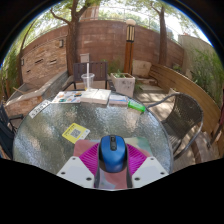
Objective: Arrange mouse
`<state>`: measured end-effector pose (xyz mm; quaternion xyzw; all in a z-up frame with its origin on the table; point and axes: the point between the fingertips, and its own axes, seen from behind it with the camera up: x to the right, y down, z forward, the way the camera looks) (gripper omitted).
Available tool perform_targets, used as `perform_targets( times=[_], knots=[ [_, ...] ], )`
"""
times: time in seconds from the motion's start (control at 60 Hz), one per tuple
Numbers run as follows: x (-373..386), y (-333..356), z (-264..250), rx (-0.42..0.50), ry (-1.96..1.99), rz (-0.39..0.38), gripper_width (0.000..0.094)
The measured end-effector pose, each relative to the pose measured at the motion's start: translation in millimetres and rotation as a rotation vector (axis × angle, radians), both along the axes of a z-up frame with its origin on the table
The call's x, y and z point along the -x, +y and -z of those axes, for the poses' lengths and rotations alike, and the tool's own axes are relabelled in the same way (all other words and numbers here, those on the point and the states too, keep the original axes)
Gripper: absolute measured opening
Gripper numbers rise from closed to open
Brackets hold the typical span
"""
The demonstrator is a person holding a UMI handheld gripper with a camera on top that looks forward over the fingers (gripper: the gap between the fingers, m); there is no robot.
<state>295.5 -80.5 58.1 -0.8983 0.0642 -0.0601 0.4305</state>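
- blue mouse (111, 152) lying between the pink pads of the claw (112, 170), apparently grasped on both sides
- beyond, round glass bench (60, 150) carrying yellow card (75, 132) and books (95, 97)

A round glass table (60, 150) stands outdoors before a brick wall (100, 45), trees overhead.

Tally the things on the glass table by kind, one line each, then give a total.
Blue computer mouse, between the tool's fingers: 1
Yellow square card: 1
Clear plastic cup: 1
Flat books or booklets at the far edge: 3
Green object, too small to name: 1
Total: 7
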Motion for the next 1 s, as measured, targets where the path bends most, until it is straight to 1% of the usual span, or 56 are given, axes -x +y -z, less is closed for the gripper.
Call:
perform_targets(
  times=[0.083,0.1,0.15,0.183,0.233,0.267,0.283,0.317,0.333,0.367,0.383,0.433,0.517,0.583,0.767,0.883,1.0],
  knots=[
    [-12,-9,41,0.074,0.008,-0.022,0.0379],
    [-13,-16,53,0.083,0.010,-0.025,0.0393],
    [-13,-20,66,0.105,0.026,-0.045,0.0432],
    [-9,-20,69,0.116,0.039,-0.056,0.0468],
    [-10,-25,70,0.107,0.041,-0.068,0.0527],
    [-10,-26,63,0.097,0.034,-0.071,0.0592],
    [-11,-23,55,0.095,0.032,-0.073,0.0650],
    [-9,-26,48,0.080,0.027,-0.076,0.0814],
    [-8,-27,43,0.072,0.026,-0.079,0.0867],
    [-6,-29,34,0.057,0.025,-0.079,0.0826],
    [-7,-30,24,0.054,0.026,-0.079,0.0825],
    [-3,-37,7,0.034,0.025,-0.073,0.0857],
    [-1,-52,-26,0.003,0.014,-0.064,0.0854],
    [1,-68,-54,-0.028,-0.005,-0.041,0.0854],
    [17,-131,-129,-0.098,-0.047,-0.014,0.0855],
    [28,-179,-161,-0.122,-0.092,-0.009,0.0855],
    [42,-221,-174,-0.125,-0.099,-0.014,0.0852]
  ],
)
